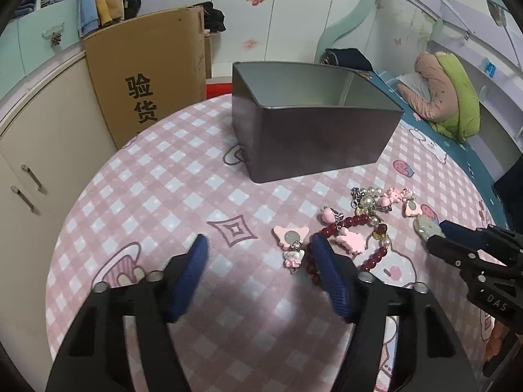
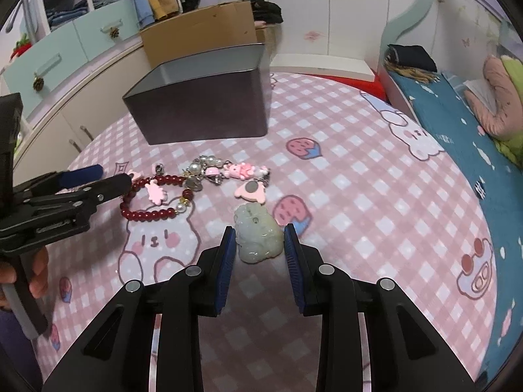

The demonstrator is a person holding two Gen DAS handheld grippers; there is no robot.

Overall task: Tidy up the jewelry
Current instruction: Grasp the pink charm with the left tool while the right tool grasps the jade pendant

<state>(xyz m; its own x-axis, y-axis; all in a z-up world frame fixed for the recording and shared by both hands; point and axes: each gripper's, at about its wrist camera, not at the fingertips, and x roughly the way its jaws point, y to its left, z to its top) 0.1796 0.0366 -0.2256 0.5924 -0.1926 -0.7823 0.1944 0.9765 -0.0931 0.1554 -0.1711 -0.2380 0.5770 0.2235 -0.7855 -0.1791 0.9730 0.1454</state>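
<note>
The left gripper (image 1: 258,248) points steeply down, its blue-padded jaws set wide apart with nothing pressed between them; its right pad (image 1: 330,277) lies over the beads. The right gripper (image 2: 260,245) also tilts down, jaws drawn in close on either side of the jade piece (image 2: 258,238), though contact cannot be told. A hand (image 2: 36,277) wraps the left gripper's grip

Pink checked tablecloth (image 1: 157,189) spread over the table, cardboard box (image 1: 147,75) stood against cream cabinets (image 1: 49,150), white butterfly-stickered wall panels (image 2: 343,9) seen behind, teal-sheeted bed (image 2: 457,137) set alongside.
</note>
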